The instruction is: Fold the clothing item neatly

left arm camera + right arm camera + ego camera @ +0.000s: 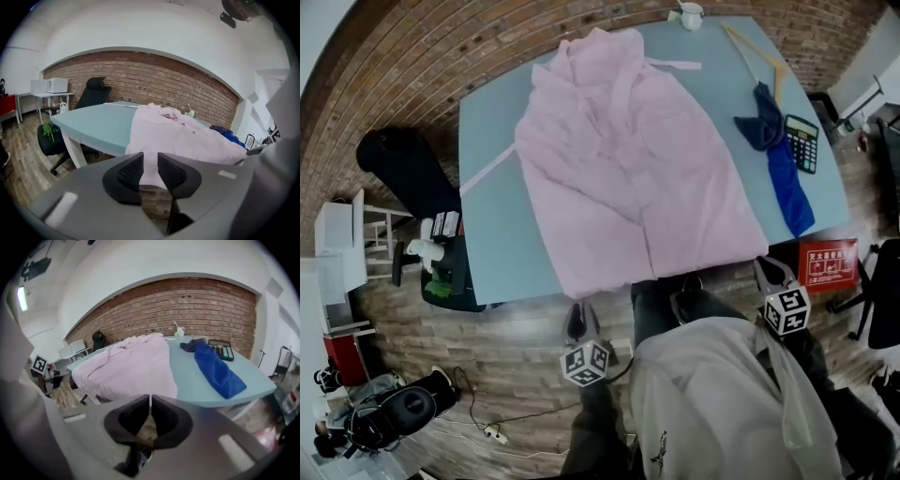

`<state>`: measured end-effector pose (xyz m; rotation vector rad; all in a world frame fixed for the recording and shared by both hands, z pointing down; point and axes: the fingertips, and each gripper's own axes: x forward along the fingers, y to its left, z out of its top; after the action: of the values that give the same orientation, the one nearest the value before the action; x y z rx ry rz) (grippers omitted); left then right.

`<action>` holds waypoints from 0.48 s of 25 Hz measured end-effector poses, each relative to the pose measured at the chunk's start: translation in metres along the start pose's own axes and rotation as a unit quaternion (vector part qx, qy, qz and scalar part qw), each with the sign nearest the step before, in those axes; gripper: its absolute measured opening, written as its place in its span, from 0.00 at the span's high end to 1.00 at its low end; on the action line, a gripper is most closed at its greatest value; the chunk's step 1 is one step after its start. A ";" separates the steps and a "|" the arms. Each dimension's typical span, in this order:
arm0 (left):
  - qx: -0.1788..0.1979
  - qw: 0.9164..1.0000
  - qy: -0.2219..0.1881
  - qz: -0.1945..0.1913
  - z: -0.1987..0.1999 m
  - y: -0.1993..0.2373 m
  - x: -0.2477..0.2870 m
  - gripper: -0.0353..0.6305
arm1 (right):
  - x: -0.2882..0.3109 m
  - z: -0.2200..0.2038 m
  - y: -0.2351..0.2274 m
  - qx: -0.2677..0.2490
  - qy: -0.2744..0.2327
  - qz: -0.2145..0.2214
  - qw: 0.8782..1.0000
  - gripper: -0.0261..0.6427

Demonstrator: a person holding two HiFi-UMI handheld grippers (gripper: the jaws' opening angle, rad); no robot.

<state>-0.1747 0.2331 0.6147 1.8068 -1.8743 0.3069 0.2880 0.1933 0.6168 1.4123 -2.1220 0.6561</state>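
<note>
head view looks steeply down on the table (497, 187); both gripper views face it from low beside its near edge.

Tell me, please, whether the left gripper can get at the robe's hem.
Probably yes: the left gripper, jaws slightly apart, faces the robe's hem over the table edge, with nothing between.

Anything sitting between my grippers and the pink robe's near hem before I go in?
Nothing visible. The left gripper and right gripper sit short of the table, with only open air to the pink robe hanging over its near edge. The blue cloth and calculator lie off to the right.
</note>
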 end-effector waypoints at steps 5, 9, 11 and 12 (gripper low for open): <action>-0.035 0.999 0.028 -0.018 -0.040 0.010 0.007 0.56 | 0.000 -0.019 -0.022 0.101 -0.016 0.016 0.995 0.74; -0.082 0.995 0.041 -0.038 -0.065 0.013 0.021 0.37 | 0.010 -0.026 -0.032 0.157 -0.022 0.047 0.986 0.59; -0.105 0.993 0.031 -0.038 -0.067 0.020 0.028 0.32 | 0.016 -0.024 -0.032 0.161 -0.029 0.058 0.985 0.57; -0.116 0.992 0.024 -0.036 -0.066 0.024 0.032 0.31 | 0.019 -0.024 -0.031 0.161 -0.032 0.063 0.984 0.57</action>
<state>-0.1841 0.2407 0.6914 1.6891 -1.7304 0.1009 0.3139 0.1851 0.6506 1.4882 -2.2438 1.0556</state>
